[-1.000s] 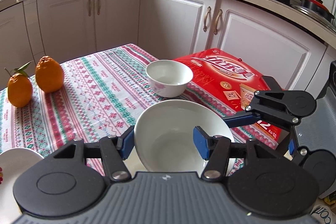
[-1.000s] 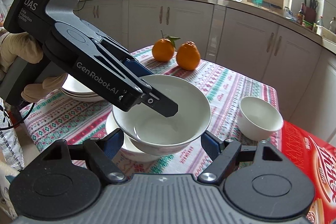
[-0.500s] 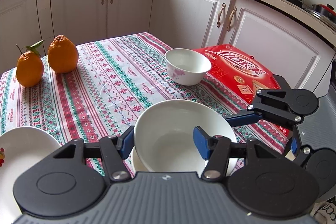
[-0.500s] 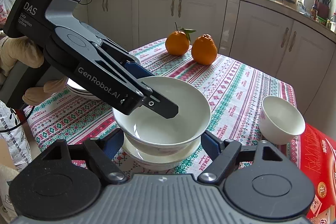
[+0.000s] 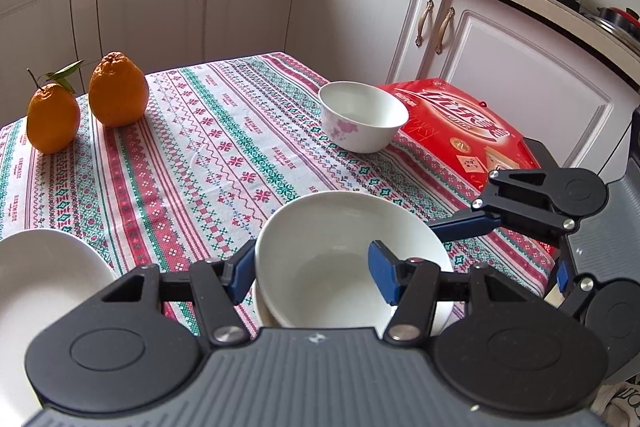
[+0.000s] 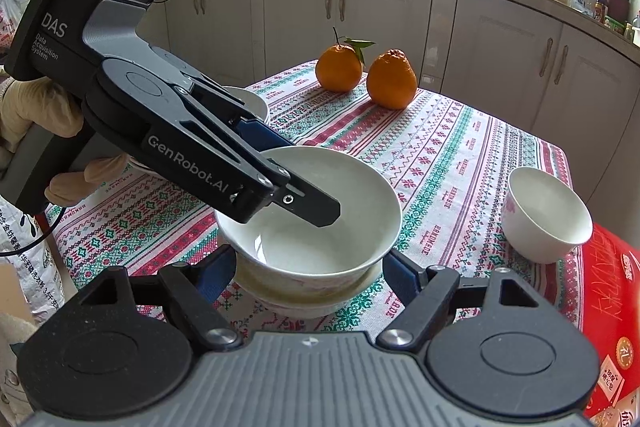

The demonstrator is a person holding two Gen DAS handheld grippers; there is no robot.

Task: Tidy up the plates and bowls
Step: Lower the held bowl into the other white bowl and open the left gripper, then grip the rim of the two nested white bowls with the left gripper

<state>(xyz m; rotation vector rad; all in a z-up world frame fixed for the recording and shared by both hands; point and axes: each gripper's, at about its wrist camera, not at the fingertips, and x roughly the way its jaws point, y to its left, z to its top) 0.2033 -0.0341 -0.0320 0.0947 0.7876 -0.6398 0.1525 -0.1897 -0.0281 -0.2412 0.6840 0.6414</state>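
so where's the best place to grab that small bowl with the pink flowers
Take the small bowl by its rim, one finger inside and one outside the wall, coming down from above on its near side. It stands upright and empty at the table edge, its mouth too wide to span easily. The red box crowds its far side, so the near rim probably has most room.

Large bowl [image 5: 344, 255] sitting nested in second bowl [image 6: 304, 291] on near part of table [image 5: 208, 155]. Left gripper [image 5: 316, 275] straddling large bowl's near-left wall, one finger inside, one outside, clamping it. Right gripper [image 6: 308, 273] flanking stacked bowls, pads standing apart from them. Small bowl [image 5: 362, 121] sitting far right, just beside box [image 5: 460, 123] lying at right table edge. Two oranges [image 5: 86, 105] standing side by side at far left. Plates [image 5: 36, 287] lying near left. Cabinets [image 5: 360, 19] running behind table.
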